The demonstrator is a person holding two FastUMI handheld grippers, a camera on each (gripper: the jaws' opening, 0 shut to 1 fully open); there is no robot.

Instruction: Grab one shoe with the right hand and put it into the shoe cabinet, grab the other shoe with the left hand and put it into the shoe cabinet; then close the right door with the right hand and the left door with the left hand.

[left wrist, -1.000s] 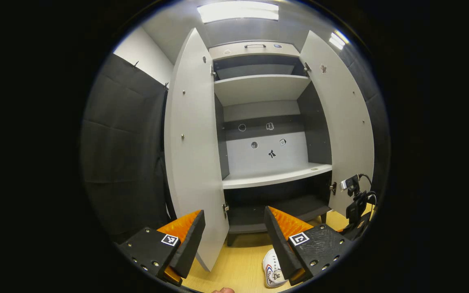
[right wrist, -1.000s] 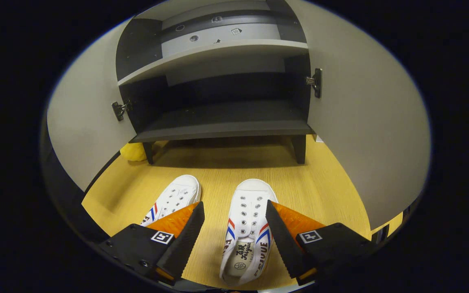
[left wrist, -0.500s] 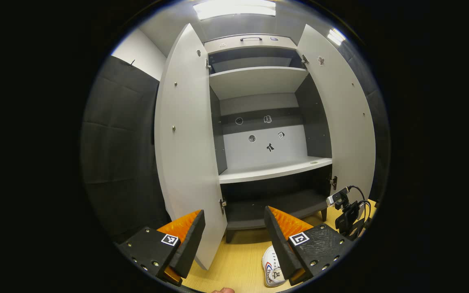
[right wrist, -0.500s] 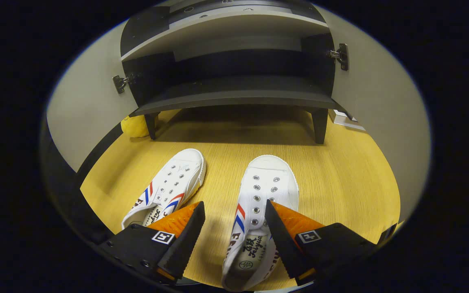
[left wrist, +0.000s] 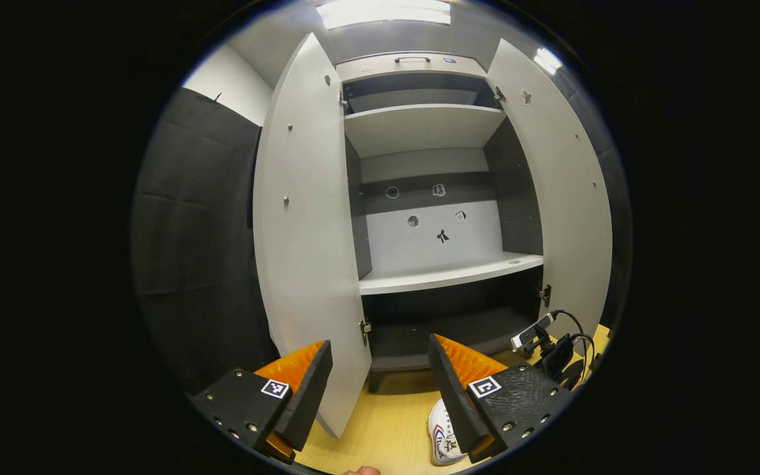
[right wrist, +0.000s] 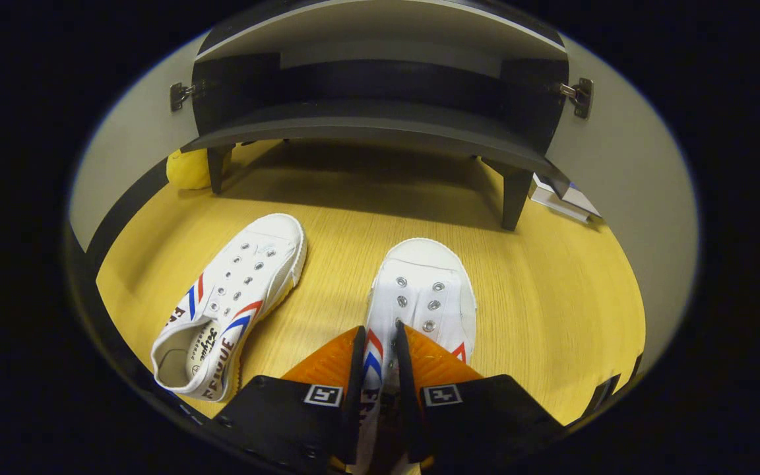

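My right gripper pinched on the right sneaker's side wall | its long axis runs 6-to-12, toe at 12 toward the shoe cabinet's bottom shelf | other sneaker on the floor at 10 | left gripper wide, empty.

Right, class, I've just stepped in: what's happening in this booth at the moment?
A person is putting a pair of white shoes into a shoe cabinet using two hand-held grippers. The right gripper has closed on the side wall of the right-hand shoe, which sits on the wooden floor in front of the cabinet. The other shoe lies untouched beside it. The left gripper is open and empty, facing the cabinet. Both cabinet doors are wide open, and the shelves in view hold no shoes.
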